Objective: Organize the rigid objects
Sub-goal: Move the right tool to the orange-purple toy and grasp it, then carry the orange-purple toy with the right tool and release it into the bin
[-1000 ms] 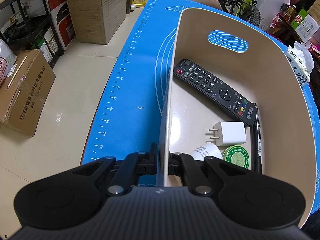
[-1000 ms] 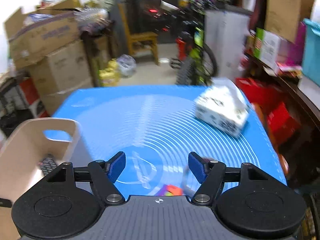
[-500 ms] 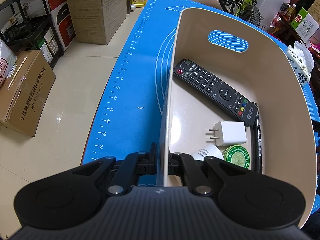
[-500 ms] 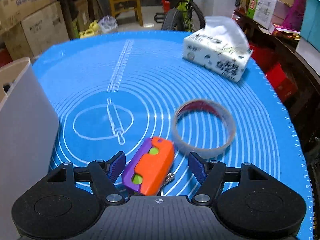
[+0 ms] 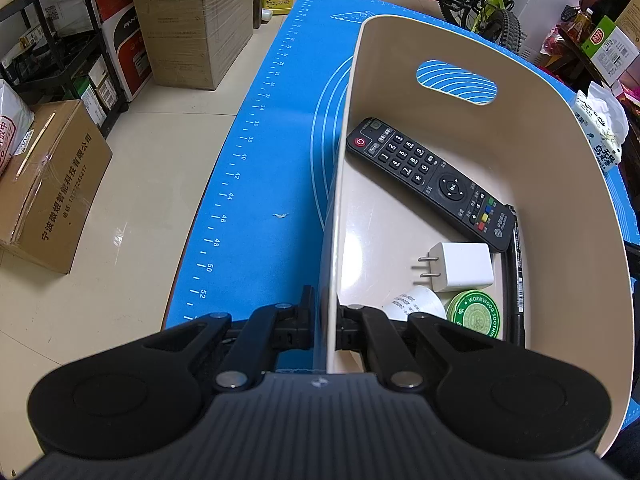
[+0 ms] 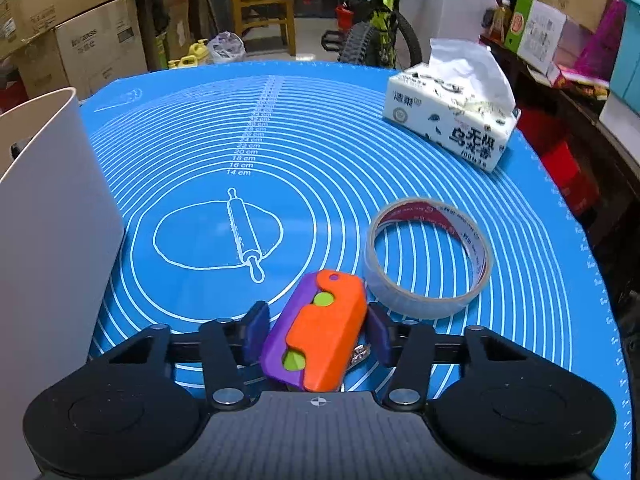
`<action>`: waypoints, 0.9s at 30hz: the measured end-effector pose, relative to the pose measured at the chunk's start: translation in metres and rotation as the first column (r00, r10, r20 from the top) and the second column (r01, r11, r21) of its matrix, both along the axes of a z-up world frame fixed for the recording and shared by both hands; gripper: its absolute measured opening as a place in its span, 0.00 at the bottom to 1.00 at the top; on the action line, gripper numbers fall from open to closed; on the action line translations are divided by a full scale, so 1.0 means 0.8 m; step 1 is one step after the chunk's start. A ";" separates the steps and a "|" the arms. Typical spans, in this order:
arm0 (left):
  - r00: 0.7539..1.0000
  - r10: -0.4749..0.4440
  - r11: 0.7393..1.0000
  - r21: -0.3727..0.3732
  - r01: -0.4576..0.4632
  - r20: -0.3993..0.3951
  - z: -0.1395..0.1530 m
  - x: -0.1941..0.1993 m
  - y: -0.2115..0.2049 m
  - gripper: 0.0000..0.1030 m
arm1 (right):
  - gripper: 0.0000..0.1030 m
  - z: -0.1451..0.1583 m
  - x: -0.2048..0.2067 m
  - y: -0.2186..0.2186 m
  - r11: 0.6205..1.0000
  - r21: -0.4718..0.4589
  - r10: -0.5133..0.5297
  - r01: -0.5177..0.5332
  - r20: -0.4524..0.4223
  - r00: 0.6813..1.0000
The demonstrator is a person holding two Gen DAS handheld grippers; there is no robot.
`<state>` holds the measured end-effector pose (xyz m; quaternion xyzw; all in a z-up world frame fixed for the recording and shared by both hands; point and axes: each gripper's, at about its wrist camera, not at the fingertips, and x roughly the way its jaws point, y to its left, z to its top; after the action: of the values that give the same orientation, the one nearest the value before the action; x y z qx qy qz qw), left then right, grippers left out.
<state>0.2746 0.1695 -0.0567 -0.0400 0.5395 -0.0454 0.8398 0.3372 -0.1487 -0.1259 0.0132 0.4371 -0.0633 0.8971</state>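
My left gripper [image 5: 325, 322] is shut on the near wall of a beige bin [image 5: 560, 184]. Inside the bin lie a black remote [image 5: 430, 182], a white charger plug [image 5: 460, 266], a green round tin [image 5: 476, 314], a white paper roll [image 5: 414, 302] and a black pen [image 5: 517, 272]. In the right wrist view my right gripper [image 6: 318, 330] has its blue pads on either side of an orange and purple toy [image 6: 316, 340] lying on the blue mat [image 6: 200, 128]; the right pad touches it, the left stands a little off. A tape ring [image 6: 428, 256] lies just right of the toy.
A tissue pack [image 6: 452, 128] stands at the mat's far right. The bin's wall [image 6: 52, 208] rises at the left of the right wrist view. Cardboard boxes [image 5: 192, 16], shelving and a bicycle [image 5: 480, 4] surround the table; the mat's left edge drops to the floor.
My right gripper has swung down over the mat onto the orange and purple toy, and its fingers have closed in around it. The left gripper and bin have not moved.
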 end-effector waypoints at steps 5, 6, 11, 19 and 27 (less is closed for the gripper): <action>1.000 0.001 1.000 -0.001 -0.001 0.000 0.000 0.000 0.001 0.06 | 0.48 0.006 -0.007 -0.001 1.000 -0.020 -0.003 0.004 0.028 1.000; 1.000 0.000 1.000 0.000 0.000 0.000 0.000 0.001 0.000 0.06 | 0.48 0.009 -0.010 0.000 1.000 -0.024 -0.003 0.004 0.039 0.999; 1.000 0.000 1.000 0.001 0.000 0.000 0.000 0.001 0.000 0.06 | 0.48 0.022 -0.015 -0.002 1.000 -0.025 0.008 -0.006 0.077 0.997; 1.000 0.000 1.000 0.000 0.000 0.000 0.000 0.000 0.000 0.06 | 0.47 0.035 -0.021 -0.007 1.000 -0.029 0.003 0.000 0.126 0.992; 1.000 0.000 1.000 -0.001 0.000 -0.001 0.000 0.001 -0.001 0.06 | 0.47 0.051 -0.030 -0.006 0.999 -0.035 0.004 0.002 0.194 0.981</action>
<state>0.2752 0.1688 -0.0564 -0.0406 0.5397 -0.0457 0.8397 0.3135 -0.1538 -0.0853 0.0034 0.3465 -0.0689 0.9355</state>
